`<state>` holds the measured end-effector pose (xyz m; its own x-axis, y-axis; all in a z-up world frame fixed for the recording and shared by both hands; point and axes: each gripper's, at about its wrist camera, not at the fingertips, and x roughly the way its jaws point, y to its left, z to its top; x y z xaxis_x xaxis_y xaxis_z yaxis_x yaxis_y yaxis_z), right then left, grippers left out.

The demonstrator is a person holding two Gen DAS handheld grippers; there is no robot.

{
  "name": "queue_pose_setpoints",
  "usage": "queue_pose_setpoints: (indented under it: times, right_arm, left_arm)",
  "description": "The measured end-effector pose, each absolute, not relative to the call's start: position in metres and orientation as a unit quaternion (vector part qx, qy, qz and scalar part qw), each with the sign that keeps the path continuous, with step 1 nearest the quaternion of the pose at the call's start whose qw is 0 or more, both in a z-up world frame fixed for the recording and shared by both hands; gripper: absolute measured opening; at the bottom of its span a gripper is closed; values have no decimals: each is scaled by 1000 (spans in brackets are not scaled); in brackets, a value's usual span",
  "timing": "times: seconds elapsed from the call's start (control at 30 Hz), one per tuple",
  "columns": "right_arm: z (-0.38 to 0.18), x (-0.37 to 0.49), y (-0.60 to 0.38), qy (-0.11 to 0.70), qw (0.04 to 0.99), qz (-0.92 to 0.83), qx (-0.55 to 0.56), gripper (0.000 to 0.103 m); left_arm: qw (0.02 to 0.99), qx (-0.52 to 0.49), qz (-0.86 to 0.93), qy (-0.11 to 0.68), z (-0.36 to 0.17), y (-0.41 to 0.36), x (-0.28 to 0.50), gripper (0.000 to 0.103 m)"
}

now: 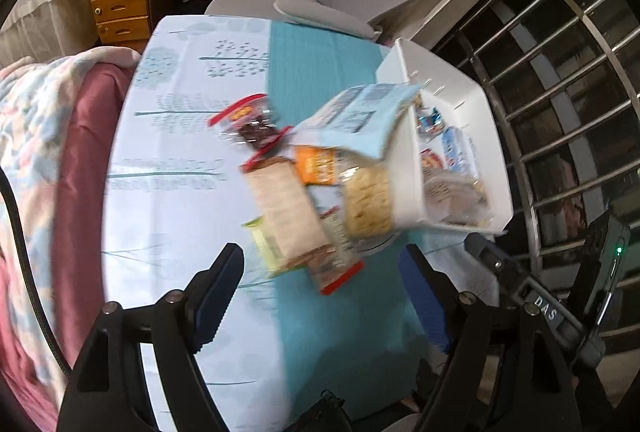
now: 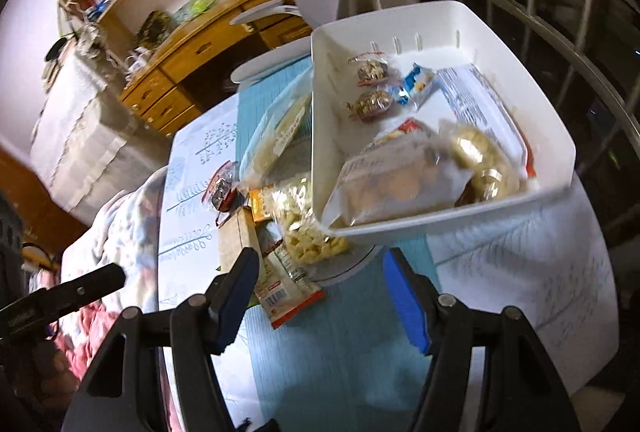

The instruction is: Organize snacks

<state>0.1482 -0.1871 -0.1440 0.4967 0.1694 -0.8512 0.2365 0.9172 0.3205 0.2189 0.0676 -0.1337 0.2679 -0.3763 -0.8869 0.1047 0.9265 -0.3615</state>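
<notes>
Both jaws apart and empty, blurred snack packets (image 1: 304, 192) beside white bin (image 2: 440, 220)

A white bin (image 2: 440, 32) sat at the counter's far right, its near edge resting on a clear bag of pale crackers (image 2: 308, 224). Inside lay two small clear nut packs (image 2: 370, 84), a blue wrapper (image 2: 418, 82), a long white-and-blue pack (image 2: 480, 104), a clear bag of round biscuits (image 2: 396, 180) and what looked like gold-foil sweets (image 2: 480, 156). Just left of the bin lay a loose heap: a red-edged dark pack (image 1: 252, 128), an orange pack (image 1: 316, 164), a tan pack (image 1: 284, 208), a green one (image 1: 260, 236) beneath it, and a big blue-backed bag (image 1: 360, 116) leaning on the bin's wall.
</notes>
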Motion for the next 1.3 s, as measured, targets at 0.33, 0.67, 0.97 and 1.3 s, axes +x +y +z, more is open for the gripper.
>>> queue_pose_setpoints:
  times: [0.33,0.67,0.97,1.3]
  right_arm:
    - [-161,134,-132,498,839,-75,207,65]
    - [-181,135,-108,514,834,-85,181,65]
    - [-202,149,-86,504,859,-26,91,65]
    - [-237,164,-80,511,859,12,31,65]
  left_arm:
    - [772,-79,-168,607,-150,135,240,79]
    - [759,-32,-187,622,-176,138,283,79]
    - [744,7,-178,644,-210,106,322,79]
    - [733,33,-184,654,-248,57,362,79]
